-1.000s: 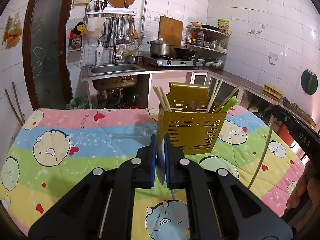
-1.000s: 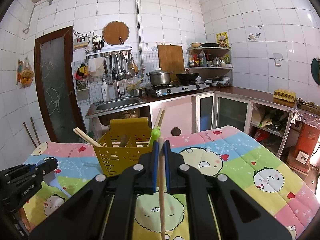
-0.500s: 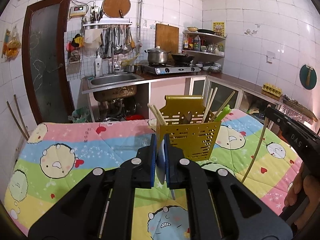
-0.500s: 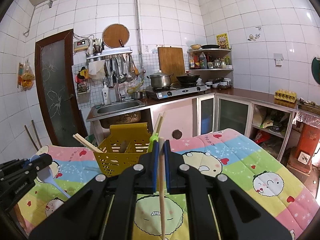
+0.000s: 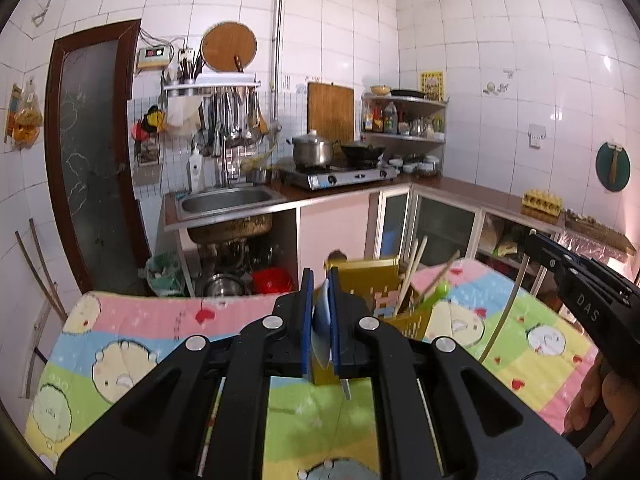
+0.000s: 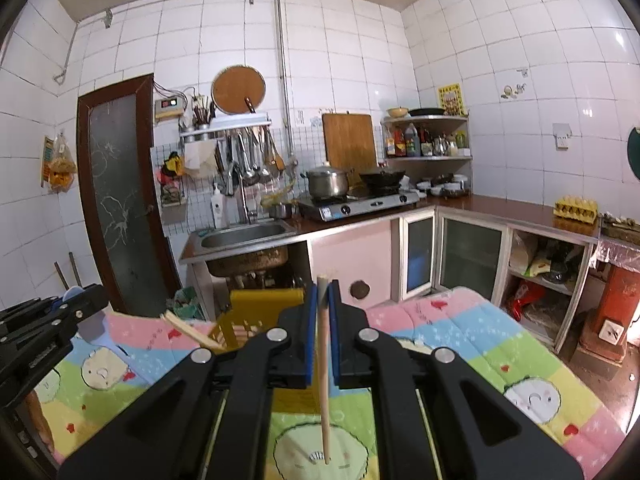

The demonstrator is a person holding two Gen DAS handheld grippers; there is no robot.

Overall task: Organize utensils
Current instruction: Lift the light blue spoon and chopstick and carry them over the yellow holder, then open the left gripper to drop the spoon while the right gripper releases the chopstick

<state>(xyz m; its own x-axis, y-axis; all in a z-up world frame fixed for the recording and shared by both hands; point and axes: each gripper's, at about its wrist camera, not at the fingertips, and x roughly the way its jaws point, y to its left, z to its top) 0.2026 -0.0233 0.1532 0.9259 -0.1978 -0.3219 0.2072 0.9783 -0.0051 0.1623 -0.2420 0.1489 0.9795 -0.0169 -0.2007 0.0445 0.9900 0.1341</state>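
My left gripper (image 5: 321, 320) pinches a blue spoon (image 5: 322, 326), my right gripper (image 6: 322, 330) a wooden chopstick (image 6: 324, 380) — both above the yellow utensil basket (image 5: 384, 300).

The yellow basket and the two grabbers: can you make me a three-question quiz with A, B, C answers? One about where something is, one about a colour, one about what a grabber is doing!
1. Where does the yellow basket stand?
A. in the sink
B. on the cartoon blanket
C. on the stove

2. What colour is the spoon in the left gripper?
A. red
B. black
C. light blue

3. What is the right gripper doing?
A. pinching a wooden chopstick
B. hanging open with nothing in it
C. holding a pot lid

Answers:
1 B, the basket's base sits on the colourful blanket.
2 C, pale blue plastic shows between the pads.
3 A, the stick runs down between the closed pads.
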